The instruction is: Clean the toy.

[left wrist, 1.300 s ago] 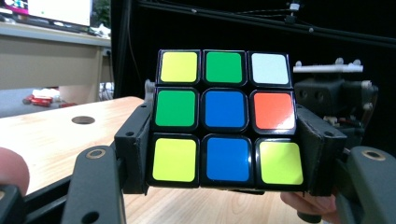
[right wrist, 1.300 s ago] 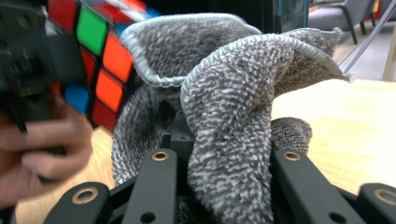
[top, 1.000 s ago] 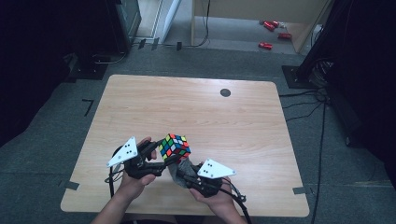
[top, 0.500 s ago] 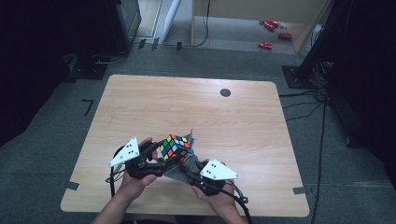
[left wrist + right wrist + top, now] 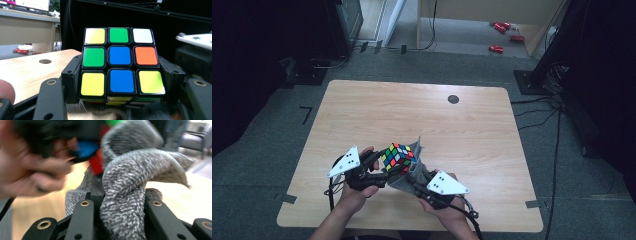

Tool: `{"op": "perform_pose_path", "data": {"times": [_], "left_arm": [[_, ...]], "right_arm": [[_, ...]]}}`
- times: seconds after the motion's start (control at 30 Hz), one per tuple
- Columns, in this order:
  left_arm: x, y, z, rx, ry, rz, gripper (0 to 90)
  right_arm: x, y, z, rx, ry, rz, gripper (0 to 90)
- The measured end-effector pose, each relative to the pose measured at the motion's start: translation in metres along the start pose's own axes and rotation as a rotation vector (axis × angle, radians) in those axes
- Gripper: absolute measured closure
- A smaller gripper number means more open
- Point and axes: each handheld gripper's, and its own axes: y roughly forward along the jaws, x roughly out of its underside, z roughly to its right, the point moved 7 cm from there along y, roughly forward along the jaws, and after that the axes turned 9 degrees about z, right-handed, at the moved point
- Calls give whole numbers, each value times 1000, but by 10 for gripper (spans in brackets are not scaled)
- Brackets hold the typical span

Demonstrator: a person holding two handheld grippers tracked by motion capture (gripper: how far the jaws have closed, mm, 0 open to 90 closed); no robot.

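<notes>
— Cube [image 5: 120, 65] placement? Where was it?
— Clamped between the left gripper [image 5: 379, 167] jaws, lifted just above the table [image 5: 362, 115].
— And the right gripper [image 5: 120, 207]?
— Its jaws were pinched on a grey cloth [image 5: 130, 187], pressed against the cube's side.

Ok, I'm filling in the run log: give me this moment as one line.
left gripper: shut on multicoloured puzzle cube | right gripper: shut on grey knitted cloth | cloth against cube, above wooden table
</notes>
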Motion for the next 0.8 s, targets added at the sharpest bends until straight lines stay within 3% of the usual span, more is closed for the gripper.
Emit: {"op": "perform_pose_path", "data": {"times": [0.13,0.2,0.3,0.4,0.5,0.63,0.8], "left_arm": [[-1,-2,-2,-11,2,2,344],[-2,-2,-3,-14,-1,5,345],[-2,-2,-3,-13,-2,3,344],[0,-1,-2,-9,-3,-2,345],[3,1,1,0,-1,-14,344],[4,2,1,1,-5,-17,344],[1,-1,-3,-16,-8,-7,345]], "right_arm": [[10,7,-22,-91,-75,-46,701],[11,8,-23,-95,-90,-59,700],[7,4,-10,-41,-59,-43,702],[3,-1,11,50,14,-26,703],[4,-2,15,72,23,-21,702],[4,2,-1,30,-27,-29,700],[13,8,-22,-76,-87,-71,697]]}}
